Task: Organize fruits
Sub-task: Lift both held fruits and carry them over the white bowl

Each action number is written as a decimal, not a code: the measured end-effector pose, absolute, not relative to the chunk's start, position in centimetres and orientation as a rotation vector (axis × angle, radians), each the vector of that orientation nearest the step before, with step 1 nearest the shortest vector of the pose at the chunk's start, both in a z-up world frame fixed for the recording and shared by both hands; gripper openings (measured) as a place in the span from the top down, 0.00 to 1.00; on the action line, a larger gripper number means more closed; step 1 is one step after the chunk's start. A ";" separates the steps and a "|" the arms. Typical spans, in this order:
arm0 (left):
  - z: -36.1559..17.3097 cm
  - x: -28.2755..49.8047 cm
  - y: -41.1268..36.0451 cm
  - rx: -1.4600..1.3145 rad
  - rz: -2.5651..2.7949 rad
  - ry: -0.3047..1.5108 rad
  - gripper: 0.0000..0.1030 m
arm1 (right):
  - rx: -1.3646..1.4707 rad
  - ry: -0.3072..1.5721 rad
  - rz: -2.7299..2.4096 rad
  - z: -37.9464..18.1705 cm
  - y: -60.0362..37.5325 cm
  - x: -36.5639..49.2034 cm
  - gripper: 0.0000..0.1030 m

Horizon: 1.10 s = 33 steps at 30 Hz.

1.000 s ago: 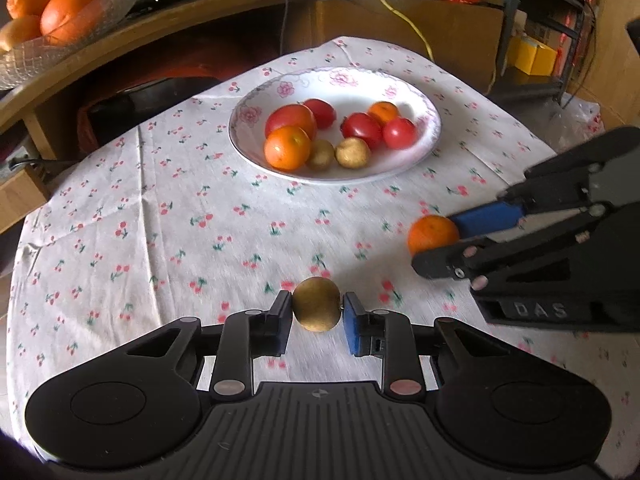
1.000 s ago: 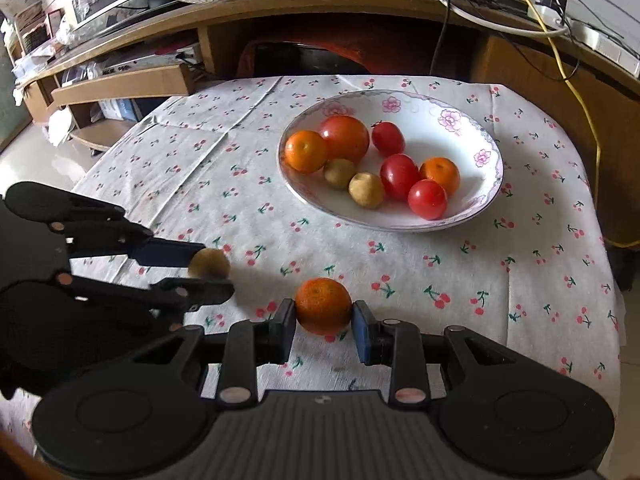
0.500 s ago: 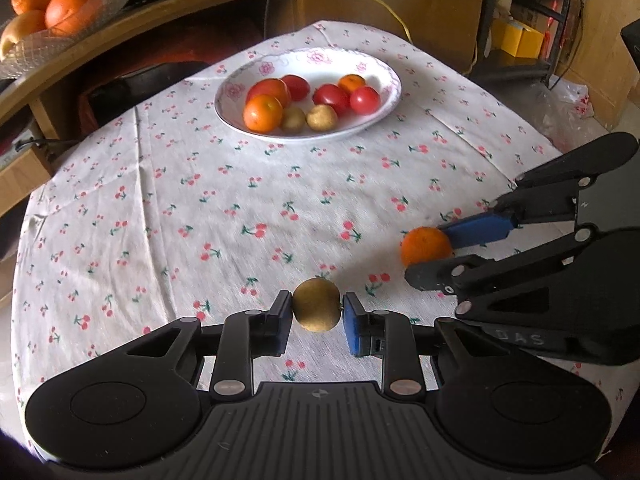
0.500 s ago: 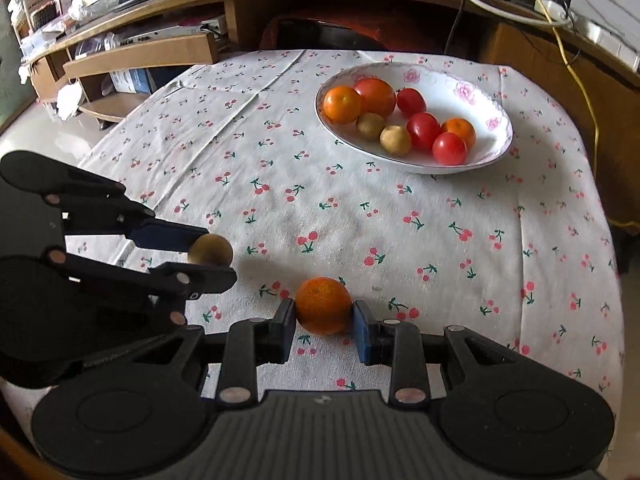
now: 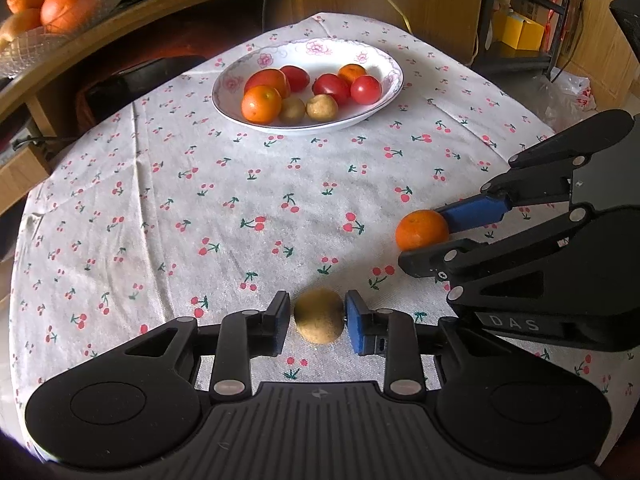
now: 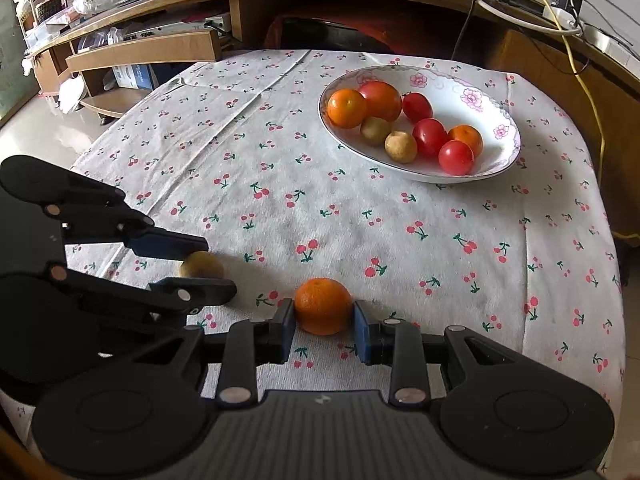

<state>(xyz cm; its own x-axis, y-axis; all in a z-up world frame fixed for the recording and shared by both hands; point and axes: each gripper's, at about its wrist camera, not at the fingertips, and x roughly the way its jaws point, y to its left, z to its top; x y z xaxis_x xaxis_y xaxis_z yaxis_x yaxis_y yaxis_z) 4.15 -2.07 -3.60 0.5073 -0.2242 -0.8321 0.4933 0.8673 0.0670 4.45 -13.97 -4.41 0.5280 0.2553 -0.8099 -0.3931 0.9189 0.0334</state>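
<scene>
Fruit in both grippers! The left gripper (image 5: pixel 318 322) pinches a small brown fruit (image 5: pixel 319 321), the right gripper (image 6: pixel 324 312) clamps an orange (image 6: pixel 323 305), both low over the table's (image 5: pixel 248 200) near edge. The bowl (image 5: pixel 384 100) waits well apart at the far side, already loaded with tomatoes and oranges. The risk, as I judge it: round skins on narrow pads can roll out if the grip slackens, and with the grippers just beside each other, a bump could knock either fruit free.
</scene>
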 end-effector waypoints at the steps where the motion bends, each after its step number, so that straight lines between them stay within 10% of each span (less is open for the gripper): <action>1: -3.6 4.1 -2.0 0.313 -0.443 0.947 0.62 | -0.163 0.938 0.390 -4.4 -13.9 4.5 0.69; 33: -2.8 4.9 -2.5 0.285 -0.459 0.935 0.66 | -0.158 0.921 0.360 -3.9 -14.4 5.2 0.70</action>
<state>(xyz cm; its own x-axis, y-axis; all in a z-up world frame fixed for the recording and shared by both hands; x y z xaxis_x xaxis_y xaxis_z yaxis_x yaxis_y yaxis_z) 4.92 -2.48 -2.79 0.5082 -0.2537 -0.8230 0.4955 0.8678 0.0384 5.18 -14.36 -3.88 0.5506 0.2362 -0.8006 -0.3697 0.9289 0.0198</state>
